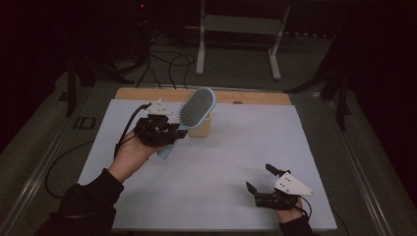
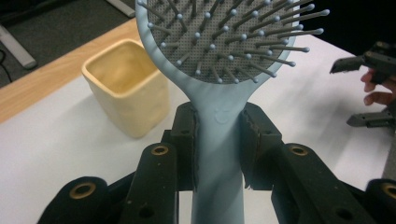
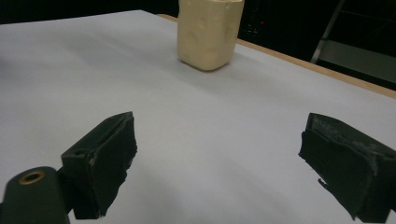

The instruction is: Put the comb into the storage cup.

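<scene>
High view: left tool [image 1: 169,132] is lifted off the white table [image 1: 221,162], clamped on the handle of a light-blue hairbrush [image 1: 196,107]. Brush head tilts up and to the right, bristles facing the camera, right above the cream cup [image 1: 200,127] at the table's far middle. Right tool [image 1: 260,178] sits low near the front right corner, jaws spread, nothing between them.

Left gripper view: left tool [image 2: 218,142] has both pads pressing the hairbrush [image 2: 219,56] at the neck, just under the bristle pad. Cup [image 2: 127,86] stands upright on the table to the left of the handle, mouth open, apart from the brush. Right tool [image 2: 373,88] shows at the far right edge.

Right gripper view: right tool [image 3: 217,154] wide open, only bare table [image 3: 210,121] between the pads. Cup [image 3: 209,32] stands well ahead, near the wooden edge.
</scene>
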Action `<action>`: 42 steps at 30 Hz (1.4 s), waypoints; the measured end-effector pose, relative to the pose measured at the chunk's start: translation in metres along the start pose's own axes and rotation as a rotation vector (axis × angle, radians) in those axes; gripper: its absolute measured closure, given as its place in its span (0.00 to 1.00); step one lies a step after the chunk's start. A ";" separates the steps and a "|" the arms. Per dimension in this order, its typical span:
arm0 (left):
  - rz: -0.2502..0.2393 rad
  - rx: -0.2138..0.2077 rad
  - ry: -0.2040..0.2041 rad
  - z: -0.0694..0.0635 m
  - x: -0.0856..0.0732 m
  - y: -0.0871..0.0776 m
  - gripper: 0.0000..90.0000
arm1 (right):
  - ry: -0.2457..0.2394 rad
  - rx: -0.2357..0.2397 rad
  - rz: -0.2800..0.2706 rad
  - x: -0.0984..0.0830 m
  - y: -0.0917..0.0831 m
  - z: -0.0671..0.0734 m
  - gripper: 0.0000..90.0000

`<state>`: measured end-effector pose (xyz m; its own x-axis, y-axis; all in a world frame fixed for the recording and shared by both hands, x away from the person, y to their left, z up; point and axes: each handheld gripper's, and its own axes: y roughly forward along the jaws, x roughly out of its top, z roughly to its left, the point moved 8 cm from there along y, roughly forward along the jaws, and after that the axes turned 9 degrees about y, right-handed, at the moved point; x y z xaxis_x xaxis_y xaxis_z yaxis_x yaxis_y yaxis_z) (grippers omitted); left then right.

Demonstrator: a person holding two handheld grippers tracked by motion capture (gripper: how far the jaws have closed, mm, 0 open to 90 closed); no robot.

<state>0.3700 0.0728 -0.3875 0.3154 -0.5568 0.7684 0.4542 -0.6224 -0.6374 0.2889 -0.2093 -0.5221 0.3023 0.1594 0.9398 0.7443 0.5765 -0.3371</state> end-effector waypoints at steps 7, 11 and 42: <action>-0.027 0.021 0.001 0.010 0.015 0.005 0.78 | 0.000 0.002 0.003 -0.001 0.001 0.000 0.11; -0.048 0.042 0.009 0.015 0.027 0.009 0.78 | 0.000 0.003 0.005 -0.001 0.001 0.000 0.11; -0.202 0.125 -0.051 0.054 0.069 0.053 0.78 | 0.001 0.019 -0.007 0.001 0.000 0.002 0.11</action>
<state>0.4611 0.0315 -0.3655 0.2482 -0.3970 0.8836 0.6109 -0.6438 -0.4608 0.2880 -0.2073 -0.5210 0.2982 0.1544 0.9419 0.7350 0.5924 -0.3298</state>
